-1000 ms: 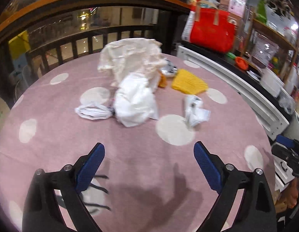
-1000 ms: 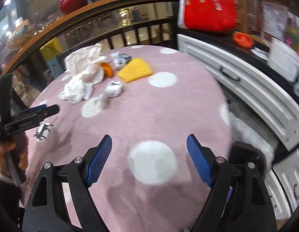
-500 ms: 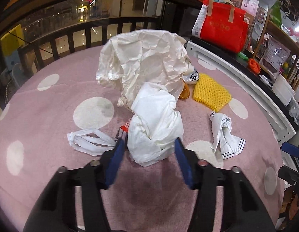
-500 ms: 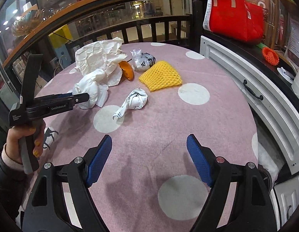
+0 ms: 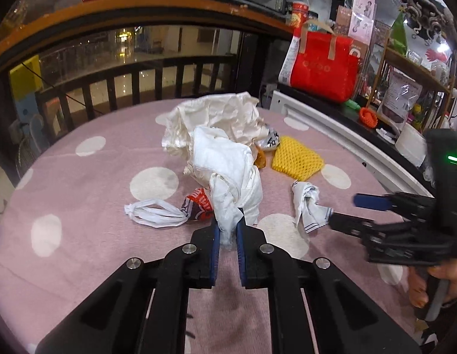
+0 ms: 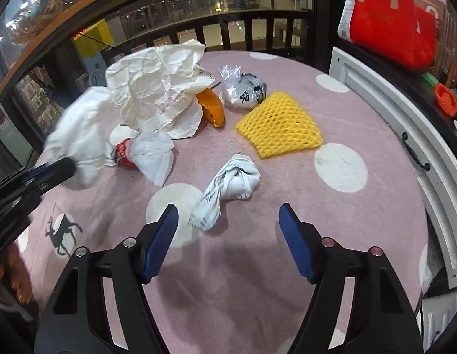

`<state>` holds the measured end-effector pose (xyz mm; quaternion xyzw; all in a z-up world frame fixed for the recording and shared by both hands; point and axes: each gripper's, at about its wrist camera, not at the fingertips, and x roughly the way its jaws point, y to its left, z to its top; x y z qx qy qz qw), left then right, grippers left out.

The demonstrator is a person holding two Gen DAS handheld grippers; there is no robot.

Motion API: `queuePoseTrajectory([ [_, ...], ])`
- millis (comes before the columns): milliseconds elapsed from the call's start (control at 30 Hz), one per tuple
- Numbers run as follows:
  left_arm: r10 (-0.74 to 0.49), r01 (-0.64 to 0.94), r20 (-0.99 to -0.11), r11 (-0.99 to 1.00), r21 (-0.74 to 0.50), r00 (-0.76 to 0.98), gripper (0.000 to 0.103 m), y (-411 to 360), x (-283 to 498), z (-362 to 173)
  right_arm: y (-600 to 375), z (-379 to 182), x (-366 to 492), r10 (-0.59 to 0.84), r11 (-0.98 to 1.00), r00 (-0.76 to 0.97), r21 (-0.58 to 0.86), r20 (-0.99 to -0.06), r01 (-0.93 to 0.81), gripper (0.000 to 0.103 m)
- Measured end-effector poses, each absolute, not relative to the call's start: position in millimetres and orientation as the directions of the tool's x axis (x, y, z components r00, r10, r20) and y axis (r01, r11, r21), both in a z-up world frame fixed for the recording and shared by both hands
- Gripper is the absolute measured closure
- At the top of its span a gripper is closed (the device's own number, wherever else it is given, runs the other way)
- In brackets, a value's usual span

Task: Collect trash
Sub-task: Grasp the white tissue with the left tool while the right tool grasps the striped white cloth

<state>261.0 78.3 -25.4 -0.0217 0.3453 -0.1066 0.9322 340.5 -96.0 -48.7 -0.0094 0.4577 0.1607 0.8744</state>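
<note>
Clearly, the collecting is only beginning. Nearest in the left wrist view, the left gripper [image 5: 227,230] has just been closing, and its fingers are now pinching the lower tip of the white crumpled bag [image 5: 228,171], which is rising up from the pink dotted worktop [image 5: 81,236] between them. The right gripper [image 6: 228,230] is standing open with nothing between its fingers; they have just been narrowing a little, and the printed twisted wrapper [image 6: 228,185] is lying on the worktop just ahead of them, not yet touched.

A little farther out, the knotted white plastic strip [image 5: 154,212] and the red-and-white wrapper [image 5: 199,203] are sitting beside the held bag. Beyond them, the yellow foam net [image 6: 278,126], the orange peel [image 6: 212,106], the clear printed bag [image 6: 243,88] and the big crumpled paper sheet [image 6: 154,85] are all resting near the far edge.

No bin or collecting bag is showing in either view, so I judge nothing is collected yet: one piece is being gripped, one is probably next, and the rest are waiting.
</note>
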Motion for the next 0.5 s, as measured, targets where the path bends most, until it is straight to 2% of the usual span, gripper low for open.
queuePoseTrajectory([
  [133,-0.218,0.176,-0.63,0.976,-0.129,0.745,0.093,79,247,-22,-89,-66,365,0.251,0.959,0.476,0.152,-0.843,-0.237,0.042],
  [200,-0.223,0.174,-0.627,0.975,-0.139,0.746,0.093,80,241,-23,-89,-74,373,0.254,0.962,0.453,0.173,-0.854,-0.213,0.051],
  [233,-0.223,0.172,-0.627,0.975,-0.142,0.746,0.093,79,239,-24,-88,-75,373,0.252,0.963,0.456,0.172,-0.854,-0.209,0.053],
  [267,-0.225,0.17,-0.63,0.974,-0.147,0.743,0.093,78,237,-26,-87,-75,373,0.24,0.965,0.466,0.158,-0.852,-0.209,0.062],
  [333,-0.233,0.168,-0.635,0.973,-0.161,0.737,0.093,77,234,-29,-84,-75,372,0.227,0.966,0.468,0.137,-0.854,-0.217,0.071],
  [500,-0.237,0.155,-0.633,0.971,-0.182,0.737,0.093,78,225,-31,-87,-71,357,0.239,0.963,0.491,0.14,-0.838,-0.23,0.075],
])
